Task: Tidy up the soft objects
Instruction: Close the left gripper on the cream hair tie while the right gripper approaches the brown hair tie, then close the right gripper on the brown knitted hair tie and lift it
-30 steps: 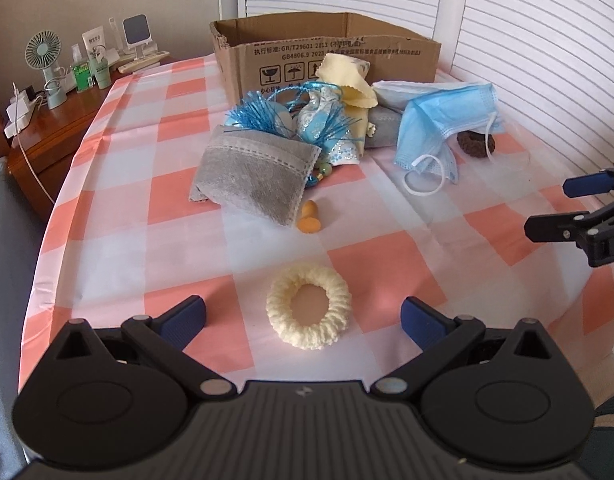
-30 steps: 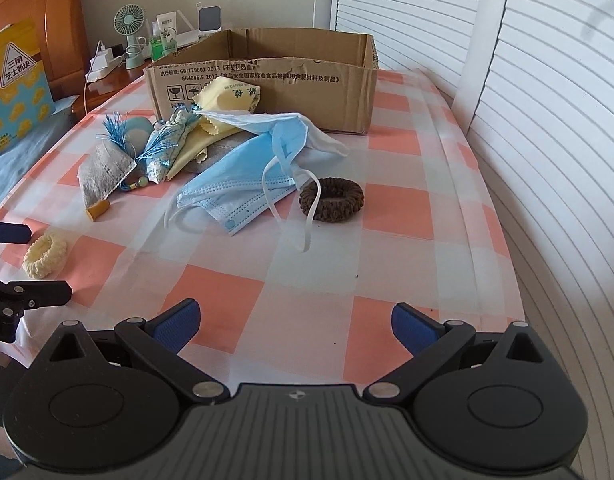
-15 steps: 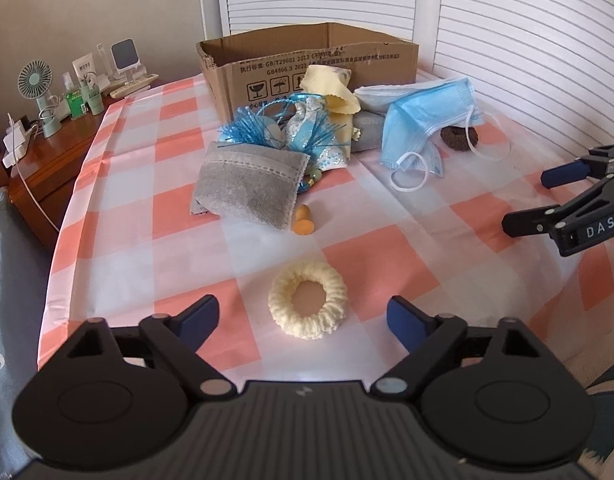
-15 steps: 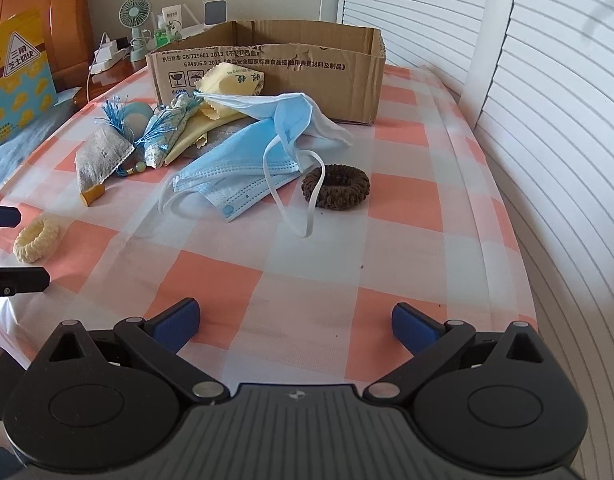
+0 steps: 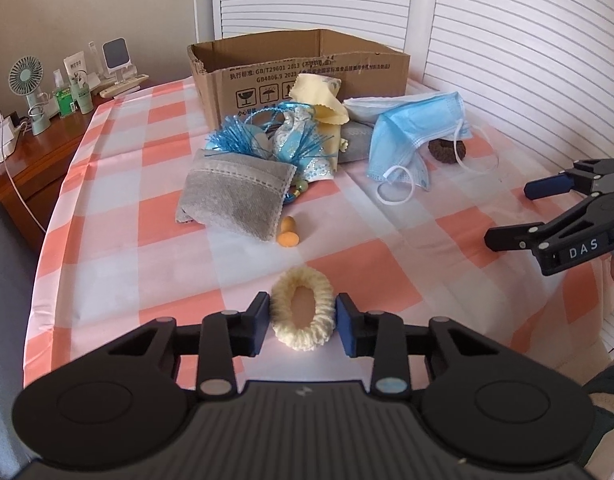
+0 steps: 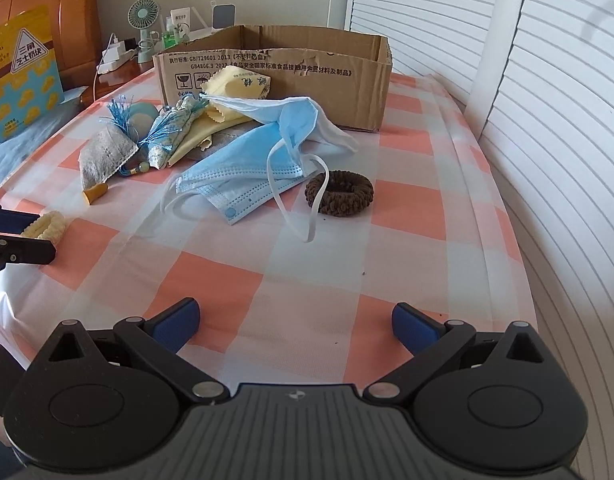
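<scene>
Left wrist view: left gripper [image 5: 301, 324] jaws closing, pinching cream scrunchie [image 5: 302, 313] into an oval. Risk: springing out, compressible. Right gripper [image 6: 295, 324] jaws wide, empty.

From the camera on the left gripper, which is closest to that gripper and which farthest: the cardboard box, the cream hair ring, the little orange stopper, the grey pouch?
1. Cream hair ring: between the closing jaws of the left gripper, squeezed oval.
2. Orange stopper: just beyond, on the cloth.
3. Grey pouch: behind it, slightly left.
4. Cardboard box: at the back.
</scene>
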### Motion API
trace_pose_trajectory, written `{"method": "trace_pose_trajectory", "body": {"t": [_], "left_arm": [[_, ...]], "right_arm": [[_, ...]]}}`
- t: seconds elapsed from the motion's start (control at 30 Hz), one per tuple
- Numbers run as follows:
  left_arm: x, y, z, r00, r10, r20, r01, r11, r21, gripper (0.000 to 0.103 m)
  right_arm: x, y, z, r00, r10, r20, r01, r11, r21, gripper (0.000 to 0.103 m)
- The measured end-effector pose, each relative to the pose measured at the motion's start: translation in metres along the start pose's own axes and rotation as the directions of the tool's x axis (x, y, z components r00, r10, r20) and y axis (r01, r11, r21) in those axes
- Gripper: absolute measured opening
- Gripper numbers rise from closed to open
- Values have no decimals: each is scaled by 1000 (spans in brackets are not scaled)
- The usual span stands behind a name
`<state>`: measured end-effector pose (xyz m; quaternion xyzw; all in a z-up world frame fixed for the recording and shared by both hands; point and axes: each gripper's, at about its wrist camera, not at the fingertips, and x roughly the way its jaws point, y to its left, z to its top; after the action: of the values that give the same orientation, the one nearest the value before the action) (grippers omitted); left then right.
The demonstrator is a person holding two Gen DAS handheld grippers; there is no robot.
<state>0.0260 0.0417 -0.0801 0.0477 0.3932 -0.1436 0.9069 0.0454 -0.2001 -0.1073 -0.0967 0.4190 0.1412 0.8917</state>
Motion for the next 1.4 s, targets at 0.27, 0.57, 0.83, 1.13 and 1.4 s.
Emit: {"method": "trace_pose_trajectory", "body": {"t": [0.27, 0.57, 0.83, 1.13, 1.4], "left_arm": [[3, 3, 3, 1000, 12, 2, -12, 1000, -26, 34], [8, 1, 9, 1000, 14, 1, -14, 999, -30, 34], [10, 0, 13, 1000, 27, -8, -27, 999, -40, 34], [15, -3, 18, 999, 36, -18, -37, 998, -44, 34], [16, -5, 19, 999, 34, -21, -34, 999, -38, 34]], "right_arm": [[-3, -15, 9, 996, -79, 32, 81, 995, -53, 103], [16, -40, 19, 995, -94, 30, 96, 994, -53, 102], [41, -39, 44, 998, 6, 65, -1, 997, -81, 88], [52, -32, 59, 995, 35, 93, -24, 992, -120, 70], [47, -26, 58, 996, 24, 89, -14, 993, -121, 49]]}}
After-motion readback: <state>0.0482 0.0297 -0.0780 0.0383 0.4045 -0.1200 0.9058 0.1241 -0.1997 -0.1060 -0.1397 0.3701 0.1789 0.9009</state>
